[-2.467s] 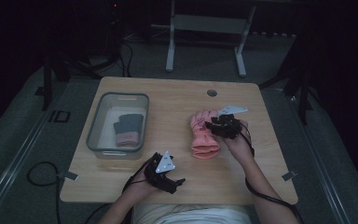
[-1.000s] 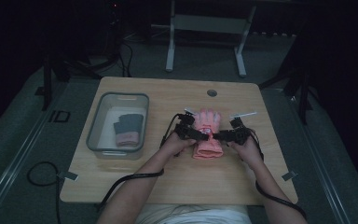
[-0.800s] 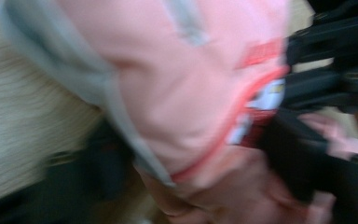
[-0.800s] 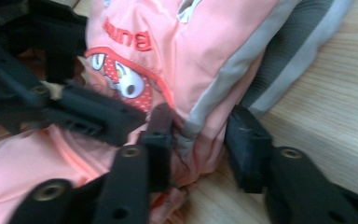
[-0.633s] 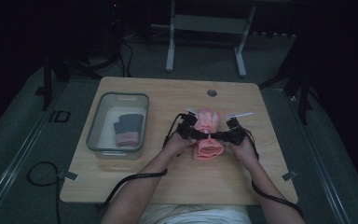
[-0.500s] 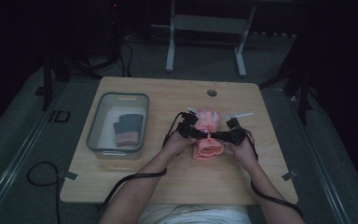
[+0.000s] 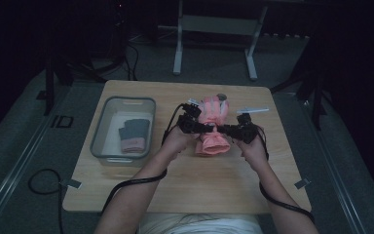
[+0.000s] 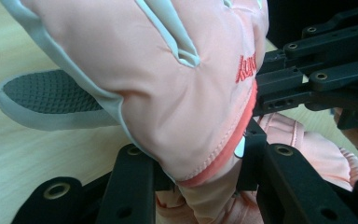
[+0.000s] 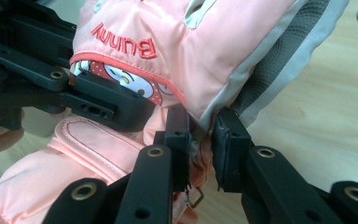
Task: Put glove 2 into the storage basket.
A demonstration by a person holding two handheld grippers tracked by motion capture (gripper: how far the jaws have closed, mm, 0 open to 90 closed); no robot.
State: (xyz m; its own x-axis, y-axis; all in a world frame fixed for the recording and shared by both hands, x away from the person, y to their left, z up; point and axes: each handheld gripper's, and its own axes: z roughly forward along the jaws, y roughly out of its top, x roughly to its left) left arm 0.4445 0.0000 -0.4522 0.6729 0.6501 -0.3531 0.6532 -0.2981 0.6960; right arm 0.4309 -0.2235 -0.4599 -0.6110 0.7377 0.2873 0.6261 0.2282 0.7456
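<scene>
Lift step in hand: left tool [image 8: 198,175] and right tool [image 9: 200,140] have just closed, each clamped on the cuff end of the upper pink glove [image 7: 213,113], raised off the desk [image 7: 175,170]. Next, carry it level toward the bin [image 7: 100,134].

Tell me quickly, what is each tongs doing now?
Left tongs: closed on the pink glove, at its cuff.
Right tongs: closed on the same glove's edge.

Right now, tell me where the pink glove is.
In the high view the pink glove sits right of table centre, right of the clear bin, clamped at its wrist between the left tongs and the right tongs.
</scene>
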